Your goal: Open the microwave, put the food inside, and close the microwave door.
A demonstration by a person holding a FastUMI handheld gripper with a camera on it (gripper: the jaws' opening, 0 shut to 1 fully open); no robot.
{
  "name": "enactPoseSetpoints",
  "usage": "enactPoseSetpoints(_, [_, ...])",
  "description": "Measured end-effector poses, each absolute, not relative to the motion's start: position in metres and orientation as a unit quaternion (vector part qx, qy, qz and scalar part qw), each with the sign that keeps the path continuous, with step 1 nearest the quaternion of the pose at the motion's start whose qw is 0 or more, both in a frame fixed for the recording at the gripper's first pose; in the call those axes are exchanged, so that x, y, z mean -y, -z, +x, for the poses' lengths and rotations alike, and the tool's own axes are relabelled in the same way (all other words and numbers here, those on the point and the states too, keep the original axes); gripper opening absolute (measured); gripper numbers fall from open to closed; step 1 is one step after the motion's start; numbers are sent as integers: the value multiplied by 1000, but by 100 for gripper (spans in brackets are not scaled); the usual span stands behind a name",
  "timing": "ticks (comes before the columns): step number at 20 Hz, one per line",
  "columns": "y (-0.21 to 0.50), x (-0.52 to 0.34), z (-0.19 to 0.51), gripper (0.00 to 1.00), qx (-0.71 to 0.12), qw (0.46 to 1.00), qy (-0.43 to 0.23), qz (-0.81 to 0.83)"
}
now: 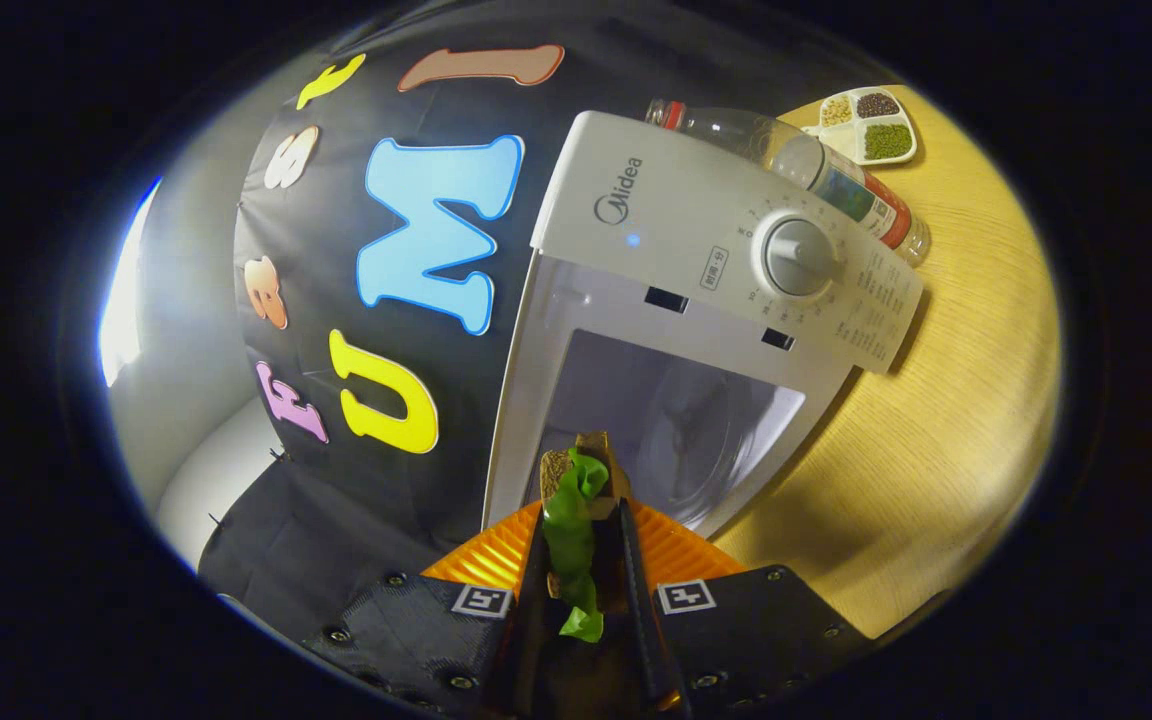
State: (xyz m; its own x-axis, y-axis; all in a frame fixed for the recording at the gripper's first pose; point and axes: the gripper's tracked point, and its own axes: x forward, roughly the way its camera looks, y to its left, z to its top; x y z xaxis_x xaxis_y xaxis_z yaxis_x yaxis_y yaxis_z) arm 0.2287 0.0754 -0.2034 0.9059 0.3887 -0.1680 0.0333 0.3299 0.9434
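White microwave (676, 260); green-leafed brown sandwich (576, 500)

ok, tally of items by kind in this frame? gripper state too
Microwave: 1, door open
Sandwich: 1, clamped in the gripper
Bottle: 1, lying behind the microwave
Divided dish of grains: 1
Total: 4

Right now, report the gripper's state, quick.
Gripper: shut on the sandwich, both fingers pressing it, just ahead of the open microwave.
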Motion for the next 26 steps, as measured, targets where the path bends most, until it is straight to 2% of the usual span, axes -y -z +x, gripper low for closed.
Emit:
enactPoseSetpoints(4, [217,-92,255,38,-162,800,-101,569])
enactPoseSetpoints(13, [249,-90,316,38,-111,802,-29,587])
enactPoseSetpoints(22, [308,-101,322,38,-183,814,19,551])
enactPoseSetpoints(25, [303,-100,315,44,-198,830,9,521])
enactPoseSetpoints(26, [294,-95,310,59,-194,840,7,506])
